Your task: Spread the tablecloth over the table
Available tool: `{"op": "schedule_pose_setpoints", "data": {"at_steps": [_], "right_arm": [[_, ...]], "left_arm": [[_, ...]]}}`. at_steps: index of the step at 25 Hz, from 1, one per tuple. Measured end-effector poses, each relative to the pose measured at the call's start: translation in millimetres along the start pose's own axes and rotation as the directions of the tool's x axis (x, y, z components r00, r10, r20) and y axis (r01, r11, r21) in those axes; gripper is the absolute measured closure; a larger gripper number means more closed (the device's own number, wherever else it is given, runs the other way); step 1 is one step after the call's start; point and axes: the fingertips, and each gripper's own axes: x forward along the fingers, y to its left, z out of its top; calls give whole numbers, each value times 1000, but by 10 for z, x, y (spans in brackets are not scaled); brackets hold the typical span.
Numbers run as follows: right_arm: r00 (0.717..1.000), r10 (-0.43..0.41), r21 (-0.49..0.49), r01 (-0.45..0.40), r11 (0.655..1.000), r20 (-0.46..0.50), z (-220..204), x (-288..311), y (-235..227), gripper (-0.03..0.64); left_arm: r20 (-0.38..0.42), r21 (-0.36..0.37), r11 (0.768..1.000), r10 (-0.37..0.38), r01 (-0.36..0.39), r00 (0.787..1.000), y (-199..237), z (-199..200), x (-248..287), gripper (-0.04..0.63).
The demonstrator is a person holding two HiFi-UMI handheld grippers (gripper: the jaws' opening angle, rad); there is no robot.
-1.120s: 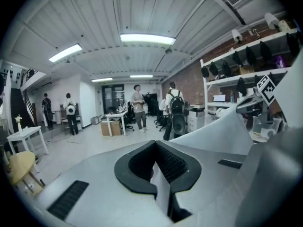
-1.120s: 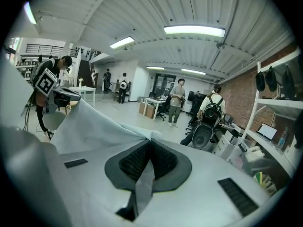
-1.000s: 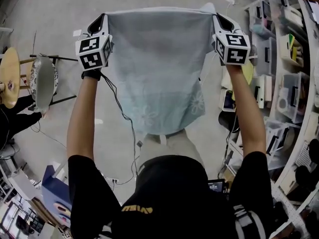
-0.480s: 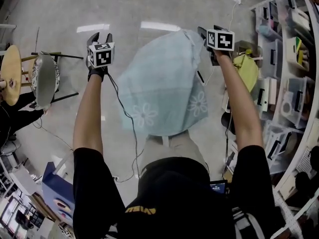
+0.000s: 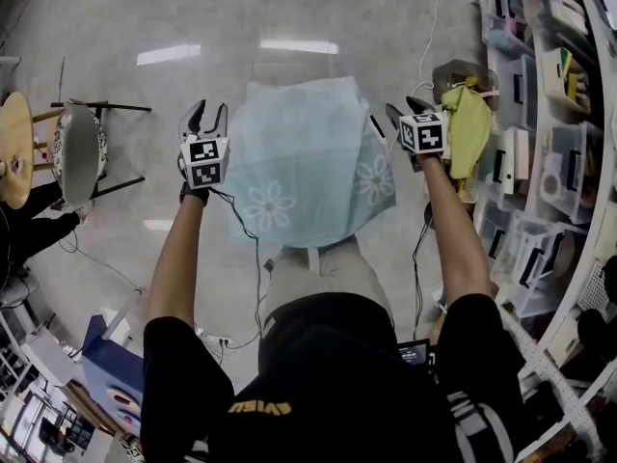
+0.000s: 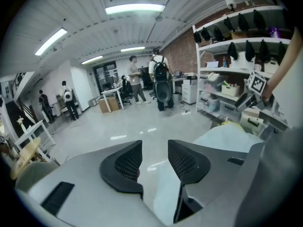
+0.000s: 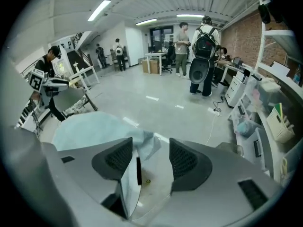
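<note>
The light blue tablecloth (image 5: 308, 162) with white flowers lies spread flat between my two grippers, and the table under it is almost wholly hidden. My left gripper (image 5: 205, 114) is open just off the cloth's left edge. It opened wide and has just been closing a little, with nothing between its fingers (image 6: 125, 167). My right gripper (image 5: 401, 110) is open at the cloth's right edge and has likewise just been closing slightly. In the right gripper view a cloth corner (image 7: 144, 143) shows beyond the gap, untouched by the pads. The cloth (image 6: 227, 136) also shows in the left gripper view.
Shelves with plastic bins (image 5: 540, 114) line the right side, with a yellow cloth (image 5: 468, 128) lying beside them. A wooden stool (image 5: 17, 148) and a patterned chair (image 5: 79, 152) stand at the left. Cables run across the floor. People (image 6: 158, 84) stand far off.
Both grippers let go of the cloth's top corners and came down and closer to me. The cloth dropped from hanging stretched between them to lying flat.
</note>
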Motion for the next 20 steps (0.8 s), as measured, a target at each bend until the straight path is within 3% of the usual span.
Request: {"op": "schedule_pose_setpoints", "data": {"at_steps": [4, 7, 11, 14, 20], "right_arm": [[997, 57, 55, -55, 997, -52, -872, -110, 263, 382], [990, 98, 97, -88, 991, -98, -1393, -105, 416, 396], [975, 150, 123, -131, 984, -164, -1920, -80, 484, 428], [961, 186, 128, -162, 978, -205, -2156, -36, 571, 451], [957, 194, 88, -179, 980, -215, -2194, -92, 666, 611]], "left_arm": [[25, -20, 997, -68, 68, 997, -501, -367, -430, 420], [-28, -21, 996, -85, 85, 996, -602, -786, -646, 426], [-92, -90, 993, -82, 73, 992, -605, -1193, -877, 431], [-121, -112, 991, -82, 69, 989, -639, -1365, -968, 436], [-138, -141, 988, -82, 62, 987, -697, -1494, -1102, 440]]}}
